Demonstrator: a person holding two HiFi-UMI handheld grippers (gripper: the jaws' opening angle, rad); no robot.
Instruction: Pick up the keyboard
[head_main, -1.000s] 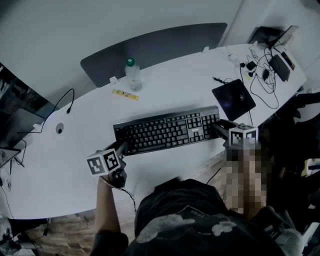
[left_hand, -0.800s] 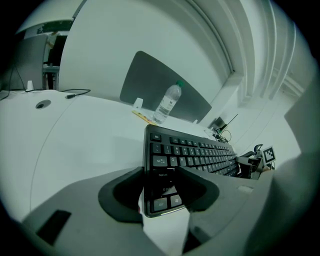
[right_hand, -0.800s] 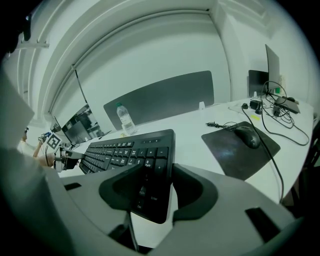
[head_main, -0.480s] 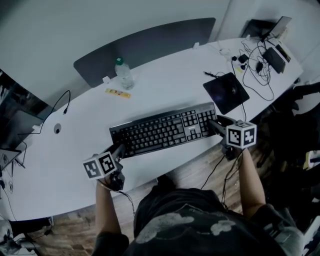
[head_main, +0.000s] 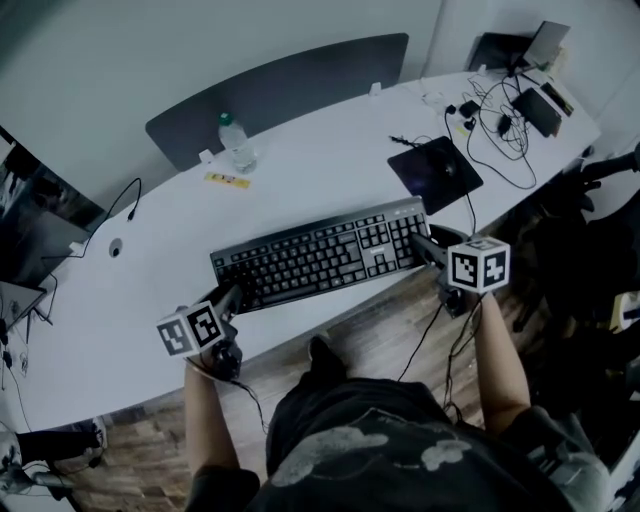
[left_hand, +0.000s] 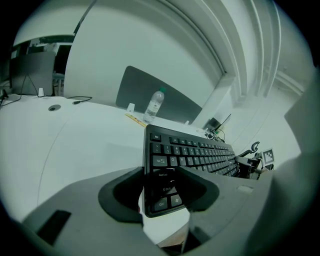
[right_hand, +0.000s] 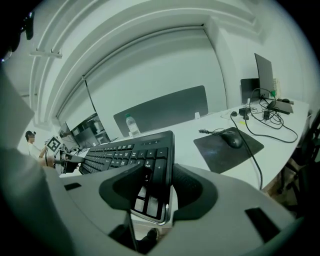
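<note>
- My left gripper (head_main: 235, 297) is clenched on the left short end of the keyboard (head_main: 320, 255). One jaw lies over the corner keys and the other sits against the underside.
- My right gripper (head_main: 425, 245) grasps the right short end the same way, with the number-pad keys pinched between its jaws.
- The keyboard lies along the near edge of the white table (head_main: 300, 180), its long side roughly parallel to that edge and its keys facing up. The near corners reach the table's edge, and floor shows below them in both gripper views.
- I cannot tell whether the keyboard is clear of the table top or resting on it.
- A dark mouse pad (head_main: 435, 172) with a mouse (right_hand: 231, 140) on it lies at the table's right end.
- A tangle of cables (head_main: 495, 125) sits at the table's far right corner.
- A clear bottle (head_main: 237, 143) stands upright near the table's far edge, with a yellow strip (head_main: 228, 181) just beside it.
- A grey panel (head_main: 280, 90) stands along the table's far edge.
</note>
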